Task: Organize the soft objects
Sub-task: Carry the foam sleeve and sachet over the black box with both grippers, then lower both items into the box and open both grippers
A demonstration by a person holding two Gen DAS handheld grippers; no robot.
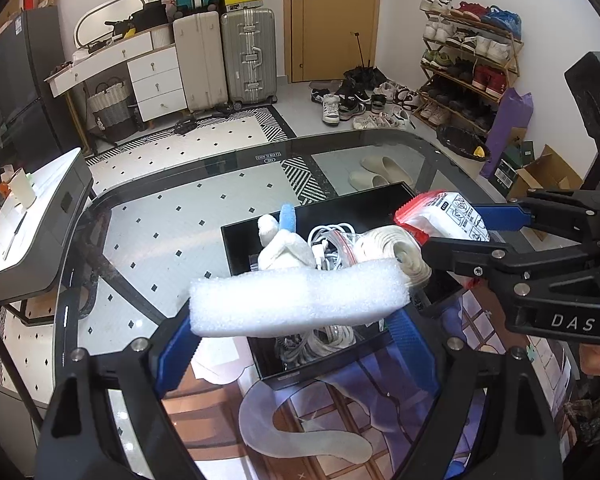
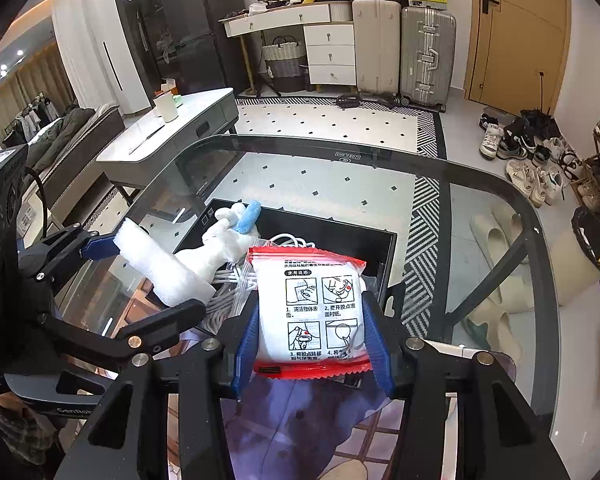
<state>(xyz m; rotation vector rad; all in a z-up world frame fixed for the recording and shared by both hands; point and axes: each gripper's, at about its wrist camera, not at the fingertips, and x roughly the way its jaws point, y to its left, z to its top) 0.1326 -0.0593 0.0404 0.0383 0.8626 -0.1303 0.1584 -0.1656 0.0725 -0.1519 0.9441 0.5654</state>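
Two hand-held grippers are loaded at once, and both are poised over the same black box. The left hand-held gripper is clamped across a white foam strip, which spans the gap between its blue fingers and lies level above the near part of the box. The right hand-held gripper is closed on a packet with red ends and printed instructions, pinched by its sides and held upright over the box's near right corner; in the left view the same packet is seen above the box's right side. Inside the box lie a white plush toy with a blue part, a bagged coil of white cable and a roll of pale tape, so the space left is limited. The box stands on a glass desk, beside a printed mat. The step in hand is judged to be the placing of both soft things into the box, with collection already well advanced. Next, each gripper would need to be lowered toward a free spot, probably one at a time so that the two do not collide, and opened only once its load is below the rim. The long foam strip may need to be turned to fit along the box, or it could be left resting on the rim.
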